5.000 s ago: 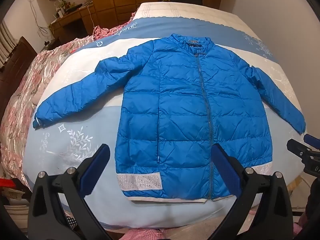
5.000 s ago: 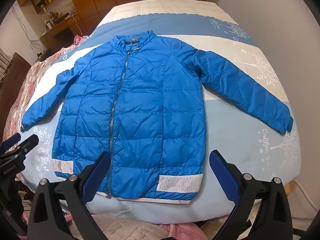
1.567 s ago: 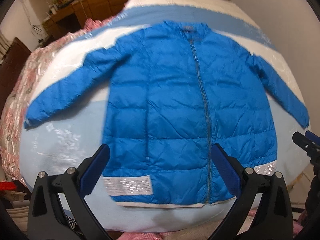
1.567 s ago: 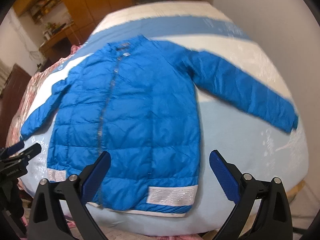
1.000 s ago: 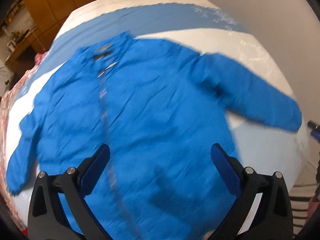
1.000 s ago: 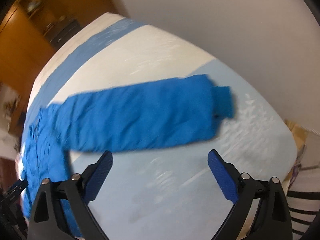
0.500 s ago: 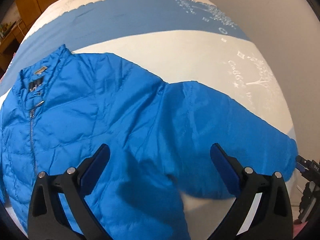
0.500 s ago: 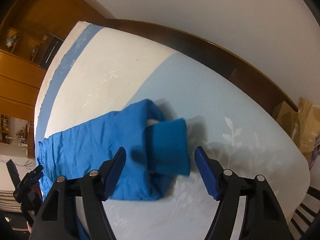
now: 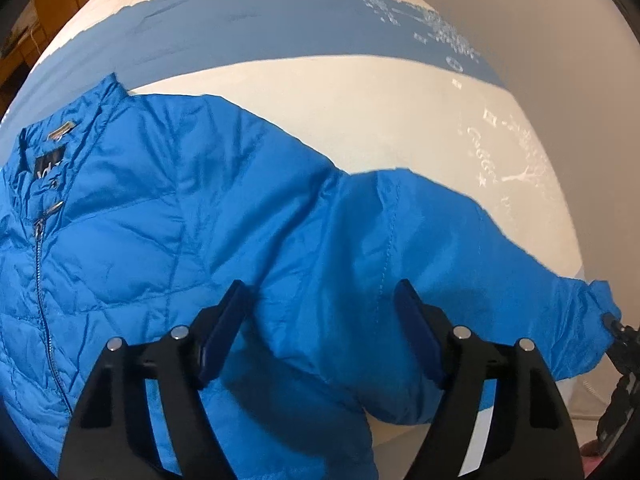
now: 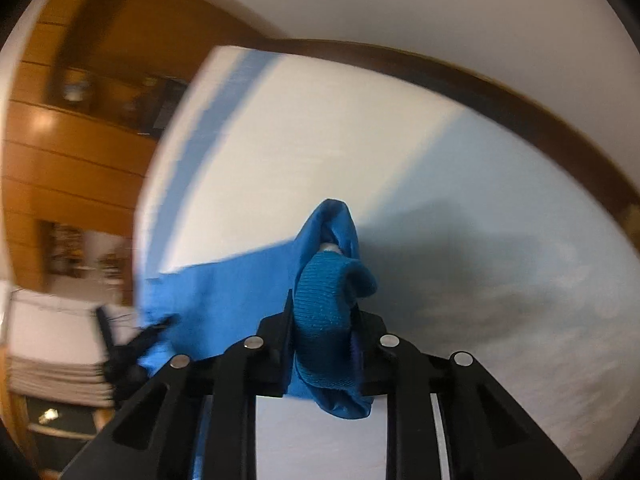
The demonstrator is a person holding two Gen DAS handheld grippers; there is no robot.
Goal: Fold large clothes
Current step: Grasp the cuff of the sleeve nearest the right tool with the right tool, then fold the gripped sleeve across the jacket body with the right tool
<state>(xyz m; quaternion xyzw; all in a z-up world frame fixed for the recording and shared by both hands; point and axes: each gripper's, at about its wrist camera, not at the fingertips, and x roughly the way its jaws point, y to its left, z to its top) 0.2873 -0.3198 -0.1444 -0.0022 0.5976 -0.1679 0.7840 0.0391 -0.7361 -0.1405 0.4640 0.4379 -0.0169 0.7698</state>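
Note:
A blue puffer jacket (image 9: 168,216) lies front up on the bed, zipped, its collar at the far left. In the left wrist view my left gripper (image 9: 320,312) points down over the top of the jacket's sleeve (image 9: 440,248), near the armpit. Its jaws are closing, with puffy sleeve fabric between the blue pads (image 9: 224,324), which are not clearly pressing. The right wrist view shows my right gripper (image 10: 322,332) closing on the sleeve's knitted cuff (image 10: 320,292), which is bunched and raised off the sheet. The right gripper's black frame (image 9: 618,344) shows at the sleeve end.
The bed sheet (image 9: 360,112) has dark blue, cream and pale blue bands. A pale wall (image 9: 560,20) runs close along the bed's right side, with a dark wooden bed rail (image 10: 480,80) below it. Wooden cabinets (image 10: 60,160) stand beyond the bed's head.
Both grippers swung from the hem to the jacket's right sleeve. The left jaws have narrowed over the upper sleeve. The right jaws have shut on the cuff and lifted it.

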